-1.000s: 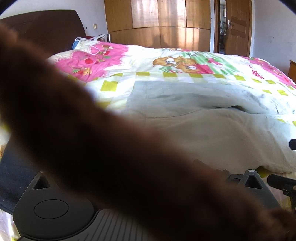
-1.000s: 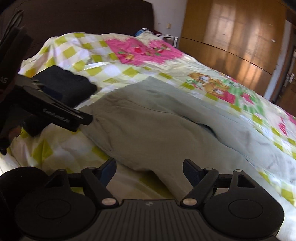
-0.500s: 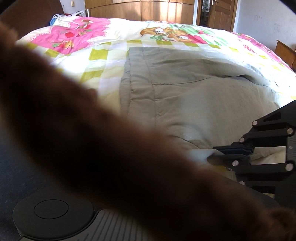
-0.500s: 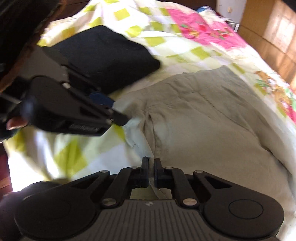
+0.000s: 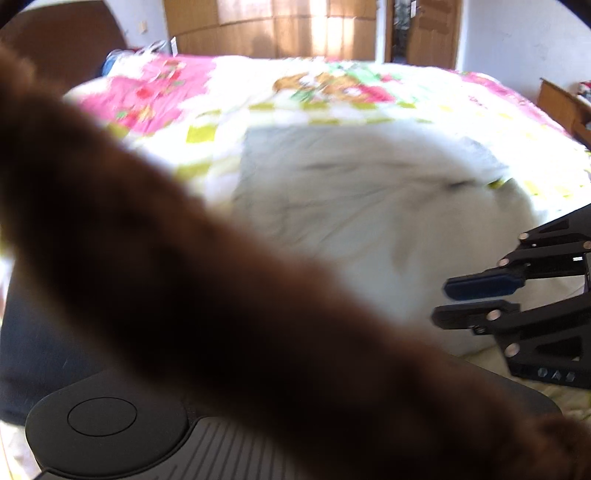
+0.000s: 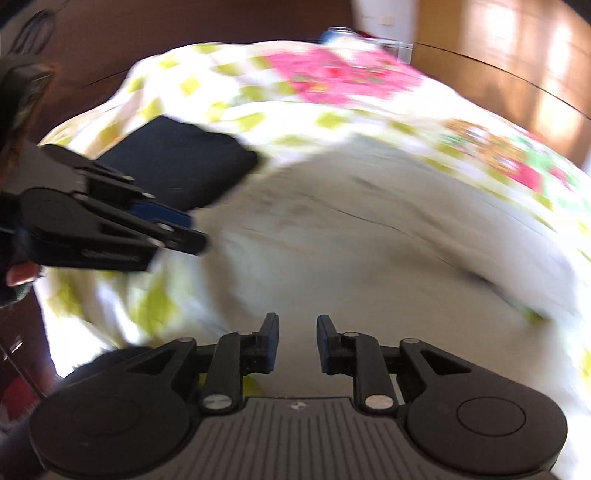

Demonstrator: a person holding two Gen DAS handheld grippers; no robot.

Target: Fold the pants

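Pale grey-green pants [image 5: 351,206] lie spread across the bed, blurred by motion. In the right wrist view my right gripper [image 6: 295,343] hovers over the pants' [image 6: 369,258] near edge. Its jaws are opening, with cloth showing in the gap but neither pad pressing on it. The right gripper [image 5: 461,302] also shows at the right of the left wrist view, parted. My left gripper [image 6: 197,234] comes in from the left with its fingers together where the pants' corner meets its tips. In its own view a brown fuzzy blur [image 5: 184,295] hides its fingers.
A folded dark navy garment [image 6: 177,162] sits on the flowered quilt [image 6: 332,74] left of the pants. A dark headboard [image 6: 184,44] stands behind, a wooden wardrobe [image 5: 295,29] and door at the far wall, and a wooden cabinet [image 5: 561,107] to the right.
A second ago both grippers stood open. Half a second ago both were shut low at the pants' near edge. Now both views have drawn back and the right jaws have parted.
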